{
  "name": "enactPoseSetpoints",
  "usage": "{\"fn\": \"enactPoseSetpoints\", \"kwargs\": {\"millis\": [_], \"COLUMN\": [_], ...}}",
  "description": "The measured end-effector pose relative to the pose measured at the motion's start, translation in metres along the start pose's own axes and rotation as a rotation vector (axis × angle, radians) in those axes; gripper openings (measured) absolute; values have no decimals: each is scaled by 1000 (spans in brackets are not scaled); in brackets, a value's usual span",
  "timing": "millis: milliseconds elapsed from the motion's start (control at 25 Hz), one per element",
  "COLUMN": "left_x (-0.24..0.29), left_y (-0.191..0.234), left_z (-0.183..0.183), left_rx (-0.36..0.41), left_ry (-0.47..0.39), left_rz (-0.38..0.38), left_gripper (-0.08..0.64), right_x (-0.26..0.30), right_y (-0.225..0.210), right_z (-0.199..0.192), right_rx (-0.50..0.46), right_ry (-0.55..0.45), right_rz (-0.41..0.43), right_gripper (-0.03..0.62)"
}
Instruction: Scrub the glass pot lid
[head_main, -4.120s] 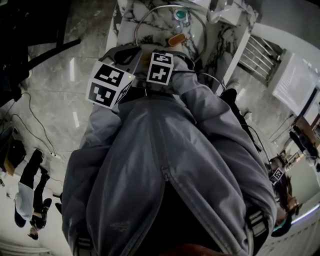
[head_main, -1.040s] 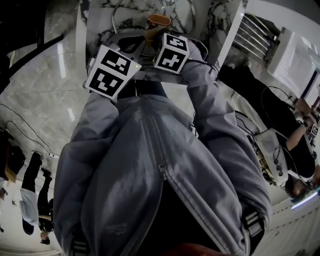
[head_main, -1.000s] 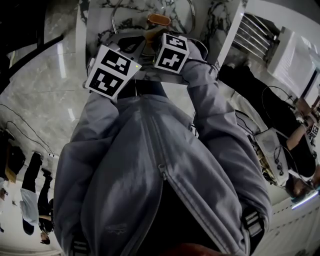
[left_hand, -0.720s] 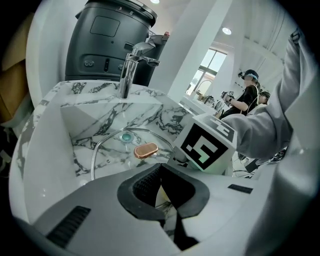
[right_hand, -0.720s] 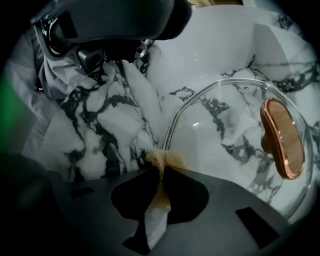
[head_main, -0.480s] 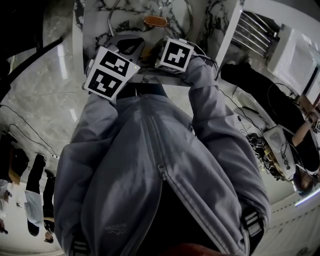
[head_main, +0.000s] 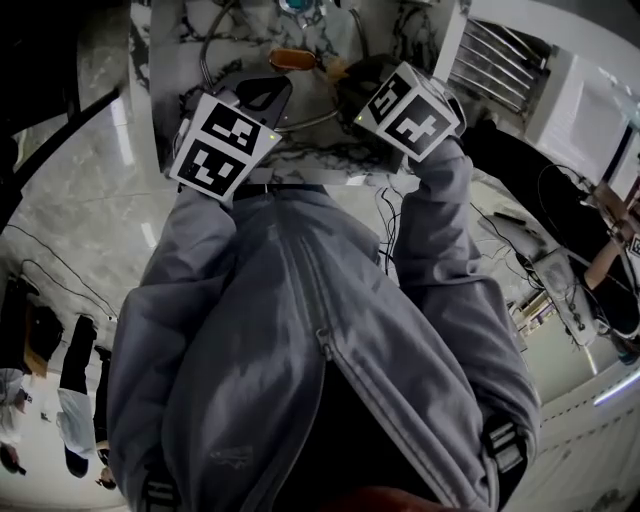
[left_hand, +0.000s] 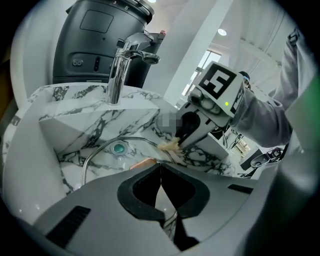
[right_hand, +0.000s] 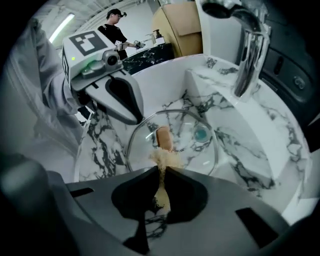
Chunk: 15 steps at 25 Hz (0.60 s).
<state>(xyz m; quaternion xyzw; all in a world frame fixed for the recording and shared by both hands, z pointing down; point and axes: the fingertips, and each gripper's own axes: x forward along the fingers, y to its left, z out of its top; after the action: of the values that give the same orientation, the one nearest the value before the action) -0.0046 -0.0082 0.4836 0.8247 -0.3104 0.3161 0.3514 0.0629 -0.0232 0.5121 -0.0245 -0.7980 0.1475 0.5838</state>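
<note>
Right gripper (right_hand: 161, 172) is clenched on a tan fibre scrubber (right_hand: 162, 159), whose frayed tuft sticks out past the jaw tips above the sink (right_hand: 260, 145). Left gripper (left_hand: 160, 165) is clamped on the near rim of the glass pot lid (right_hand: 187, 145).

That lid lies in the marble basin, handle side up. Its copper-coloured handle (right_hand: 163, 137) is a short bar whose long axis runs from the near edge of the sink toward the faucet wall. The scrubber's tuft hangs over the near end of that bar; I cannot tell if it touches. A green drain (right_hand: 201, 134) shows through the glass toward the faucet side.

A chrome faucet (right_hand: 247, 55) rises from the back edge, with a dark appliance (left_hand: 100, 35) behind it. In the head view the grey jacket (head_main: 300, 330) fills most of the frame.

Half a second ago the two marker cubes sat side by side. Now the right one has swung away toward the sink's right edge and rolled.
</note>
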Motion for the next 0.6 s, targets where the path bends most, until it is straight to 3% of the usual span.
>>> {"fn": "enactPoseSetpoints", "kwargs": {"millis": [360, 600], "left_x": [13, 13], "left_y": [10, 17], "left_z": [19, 19], "left_rx": [2, -12], "left_ry": [-2, 0], "left_rz": [-1, 10], "left_gripper": [17, 17], "right_x": [7, 35], "right_y": [-77, -120], "right_z": [24, 27], "right_rx": [-49, -145], "right_ry": [-56, 39], "right_rz": [-153, -241], "right_gripper": [52, 52]}}
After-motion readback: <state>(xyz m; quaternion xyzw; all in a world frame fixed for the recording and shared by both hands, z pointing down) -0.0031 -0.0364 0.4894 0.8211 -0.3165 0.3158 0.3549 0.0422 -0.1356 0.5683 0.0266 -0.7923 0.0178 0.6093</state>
